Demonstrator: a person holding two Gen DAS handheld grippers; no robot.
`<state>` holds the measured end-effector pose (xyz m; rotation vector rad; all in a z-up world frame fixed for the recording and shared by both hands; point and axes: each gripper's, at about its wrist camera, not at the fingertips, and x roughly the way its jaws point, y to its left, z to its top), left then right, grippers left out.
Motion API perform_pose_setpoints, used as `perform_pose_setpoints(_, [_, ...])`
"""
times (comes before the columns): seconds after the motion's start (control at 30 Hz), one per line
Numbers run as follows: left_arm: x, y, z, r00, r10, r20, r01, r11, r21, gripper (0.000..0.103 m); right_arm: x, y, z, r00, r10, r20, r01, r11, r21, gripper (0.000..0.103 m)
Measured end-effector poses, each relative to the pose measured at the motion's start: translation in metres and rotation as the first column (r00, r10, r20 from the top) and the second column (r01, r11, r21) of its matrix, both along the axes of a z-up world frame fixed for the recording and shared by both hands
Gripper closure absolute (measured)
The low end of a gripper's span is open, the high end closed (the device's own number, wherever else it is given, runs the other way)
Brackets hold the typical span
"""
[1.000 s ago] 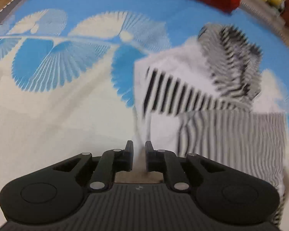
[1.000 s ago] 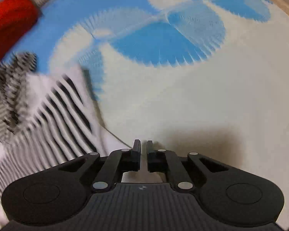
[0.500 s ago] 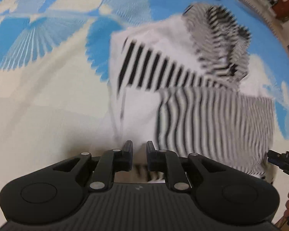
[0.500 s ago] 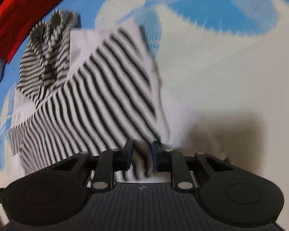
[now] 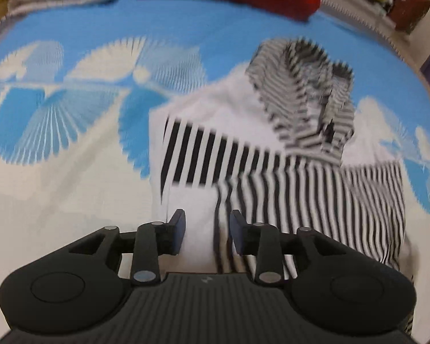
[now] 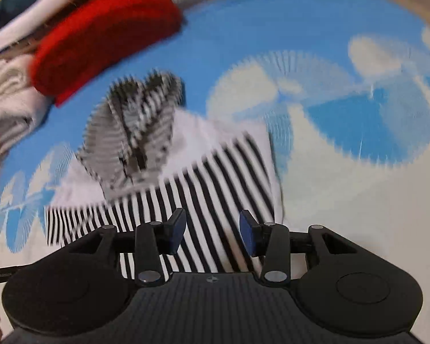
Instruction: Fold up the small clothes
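Blue-and-cream patterned bedding (image 5: 71, 172) spreads under everything, soft and slightly giving. Nearest us, the left gripper (image 5: 206, 232) has just been opening, its jaws apart with the garment's near hem showing between them, nothing pinched. The right gripper (image 6: 212, 233) has just been opening too, jaws apart over striped cloth, gripping nothing. Between and beyond them lies the striped hoodie (image 5: 272, 172), flat on the bedding, sides folded in. It looks light, limp and floppy, so it should crease easily and slide little; I'd pinch the near hem at both corners, where the layers stack. White body, bold black stripes on the sleeve, finer ones on the panel. Further off, its striped hood (image 5: 304, 94) sits crumpled. Beyond, a red garment (image 6: 106, 28) waits by pale folded laundry (image 6: 8, 100).
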<state>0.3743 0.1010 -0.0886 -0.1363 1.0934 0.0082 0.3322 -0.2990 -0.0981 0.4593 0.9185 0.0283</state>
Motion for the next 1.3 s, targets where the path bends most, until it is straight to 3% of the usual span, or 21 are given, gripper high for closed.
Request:
perform_pose_setpoints(0.13, [0.002,-0.01,0.008,0.996,0.018,0.087,-0.021,0.999,0.032,0.046,0.0,-0.001,0.016,0.996,-0.018,0.09,0.022,0.999,-0.043,0.06])
perform_pose_setpoints(0.27, [0.0,-0.016,0.019,0.983,0.02,0.183,-0.028,0.999,0.045,0.031,0.0,-0.004,0.023,0.993,-0.011,0.116,0.021,0.996,-0.088,0.06])
perform_pose_setpoints(0.37, [0.0,-0.018,0.024,0.971,0.019,0.24,-0.034,0.998,0.059,0.026,-0.002,-0.006,0.027,0.991,0.008,0.136,0.011,0.991,-0.137,0.06])
perform_pose_setpoints(0.5, [0.005,-0.02,0.021,0.97,0.01,0.244,-0.03,0.996,0.078,0.026,-0.004,-0.009,0.031,0.987,0.002,0.162,0.032,0.977,-0.21,0.06])
perform_pose_setpoints(0.67, [0.009,-0.015,0.013,0.974,0.03,0.224,-0.045,0.997,0.064,0.026,-0.001,-0.019,0.033,0.989,0.017,0.149,0.017,0.974,-0.225,0.06])
perform_pose_setpoints(0.8, [0.008,-0.013,0.016,0.962,0.026,0.273,-0.056,0.993,0.105,0.027,0.003,-0.025,0.037,0.99,0.0,0.141,0.033,0.972,-0.233,0.06])
perform_pose_setpoints(0.87, [0.008,-0.013,0.019,0.955,0.01,0.296,-0.054,0.989,0.141,0.03,0.004,-0.028,0.037,0.991,-0.006,0.137,0.037,0.973,-0.23,0.06])
perform_pose_setpoints(1.03, [0.031,-0.006,0.028,0.959,0.02,0.283,-0.054,0.992,0.113,0.044,0.008,-0.036,0.04,0.993,0.009,0.117,0.019,0.971,-0.237,0.06])
perform_pose_setpoints(1.17, [0.09,-0.014,0.034,0.97,0.051,0.239,-0.079,0.991,0.109,0.072,0.012,-0.043,0.039,0.996,0.019,0.091,0.005,0.966,-0.258,0.06])
perform_pose_setpoints(1.23, [0.123,-0.021,0.036,0.971,0.044,0.234,-0.069,0.993,0.098,0.08,0.011,-0.049,0.039,0.997,0.003,0.083,0.018,0.967,-0.254,0.06])
perform_pose_setpoints(1.3, [0.164,-0.031,0.035,0.975,0.042,0.218,-0.059,0.996,0.073,0.08,0.01,-0.056,0.038,0.997,-0.01,0.081,0.029,0.973,-0.231,0.064])
